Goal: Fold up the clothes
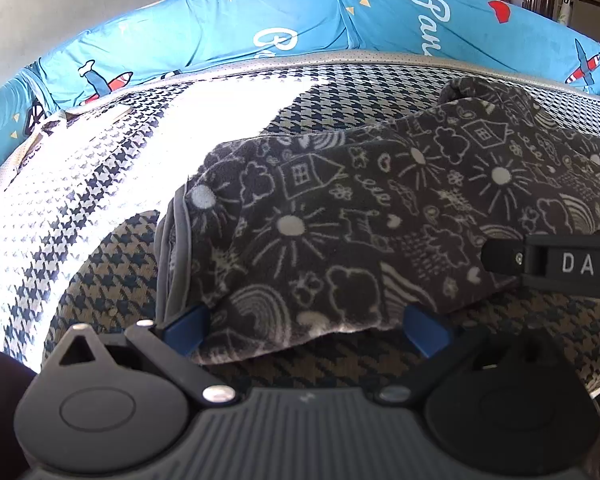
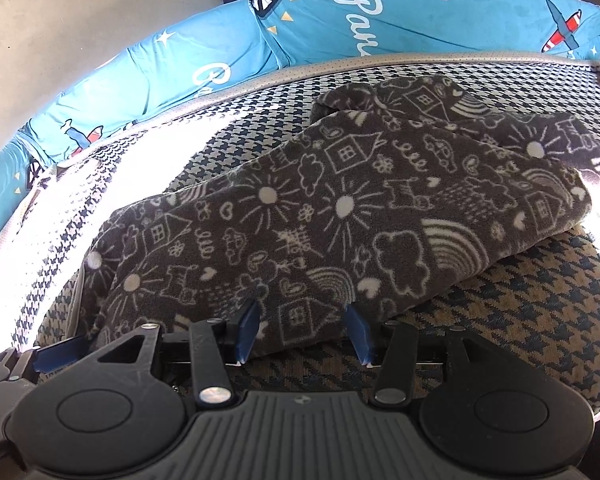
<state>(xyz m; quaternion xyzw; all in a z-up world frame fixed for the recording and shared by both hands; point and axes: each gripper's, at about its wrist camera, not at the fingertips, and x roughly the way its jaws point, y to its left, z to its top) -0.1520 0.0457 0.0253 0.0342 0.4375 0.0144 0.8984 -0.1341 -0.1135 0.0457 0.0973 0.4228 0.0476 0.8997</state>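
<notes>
A bed covered in a houndstooth-patterned sheet (image 1: 112,264), dark blue and tan on pale cream, fills both views. A broad band of sunlight washes out its left side. Lying directly on it is a grey fleece garment (image 1: 340,216) (printed with white doodles of suns, houses, clouds and rainbows), folded into a long strip running from lower left to upper right. Along the bed's far edge sits a bright blue bolster (image 1: 204,28) printed with aeroplanes and white lettering.

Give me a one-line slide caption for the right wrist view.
Right gripper straddles the near edge of a grey doodle-print fleece lying on a houndstooth cover.
</notes>
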